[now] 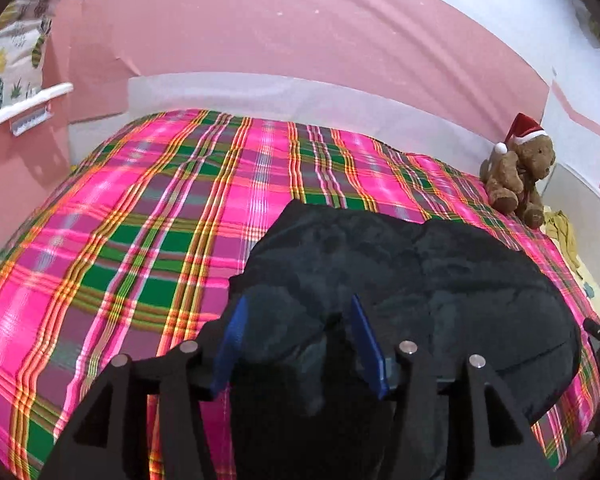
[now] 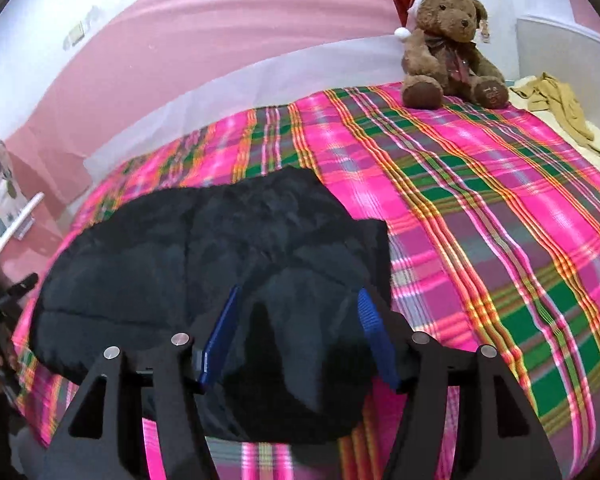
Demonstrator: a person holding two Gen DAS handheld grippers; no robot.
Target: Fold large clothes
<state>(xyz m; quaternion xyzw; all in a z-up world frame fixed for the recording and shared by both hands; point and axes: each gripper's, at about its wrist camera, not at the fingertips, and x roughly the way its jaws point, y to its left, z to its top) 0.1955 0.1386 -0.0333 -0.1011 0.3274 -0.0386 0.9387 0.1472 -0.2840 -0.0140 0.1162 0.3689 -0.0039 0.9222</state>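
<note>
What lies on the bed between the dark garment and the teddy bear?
Nothing: in the right wrist view only bare plaid bedspread runs between the dark garment and the teddy bear. The left wrist view agrees.

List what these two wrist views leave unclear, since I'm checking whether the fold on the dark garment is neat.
- Dark garment: near edge hidden in both views behind the left gripper and right gripper.
- Its seams and fold lines: too dark to read.
- Plaid bedspread: blurred in both views and cut off at the lower frame edge.
- Beige cloth beside the teddy bear: too crumpled to identify.
</note>
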